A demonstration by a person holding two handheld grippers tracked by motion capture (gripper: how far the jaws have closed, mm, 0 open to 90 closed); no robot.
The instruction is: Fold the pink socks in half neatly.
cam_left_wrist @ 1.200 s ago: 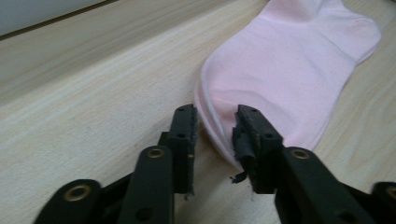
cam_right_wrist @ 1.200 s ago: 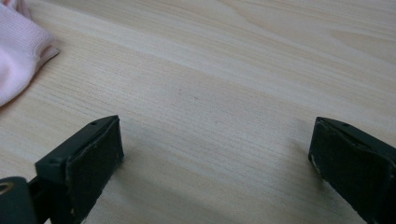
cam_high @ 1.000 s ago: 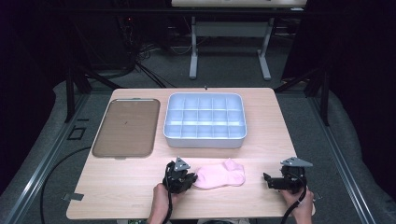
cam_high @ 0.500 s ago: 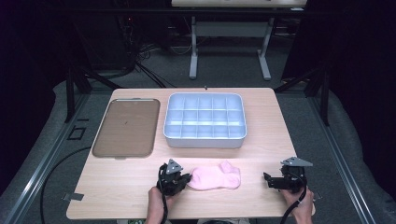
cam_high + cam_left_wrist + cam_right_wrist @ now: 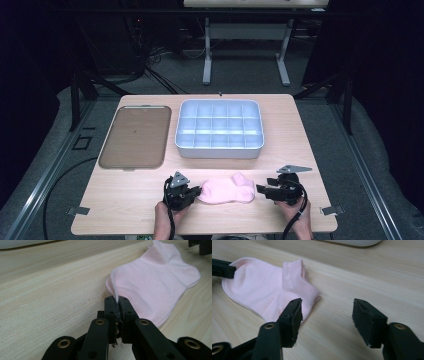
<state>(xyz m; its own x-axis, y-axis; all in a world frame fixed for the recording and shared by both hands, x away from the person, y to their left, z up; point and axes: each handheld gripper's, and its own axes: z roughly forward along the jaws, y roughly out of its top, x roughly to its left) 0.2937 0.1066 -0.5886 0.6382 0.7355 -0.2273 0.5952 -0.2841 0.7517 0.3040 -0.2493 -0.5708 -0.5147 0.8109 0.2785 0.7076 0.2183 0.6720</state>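
Note:
A pink sock (image 5: pixel 227 190) lies flat on the wooden table (image 5: pixel 300 140) near its front edge. My left gripper (image 5: pixel 192 192) is at the sock's left end, shut on its edge; in the left gripper view the pink sock (image 5: pixel 160 282) runs away from the closed jaws of my left gripper (image 5: pixel 118 301), with a fold of fabric pinched between them. My right gripper (image 5: pixel 261 190) sits just right of the sock, open. In the right gripper view my right gripper (image 5: pixel 327 315) has wide jaws, and the sock (image 5: pixel 269 287) lies ahead and to the left, its cuff near the left fingertip.
A light blue divided tray (image 5: pixel 219 149) with several compartments stands behind the sock at mid-table. A brown flat tray (image 5: pixel 135 137) lies at the left. Bare wood stretches on both sides of the grippers. A desk frame (image 5: pixel 245 45) stands on the floor beyond.
My left gripper has drawn the sock leftward and toward the front edge, and the sock lies more stretched out. The right gripper has barely moved.

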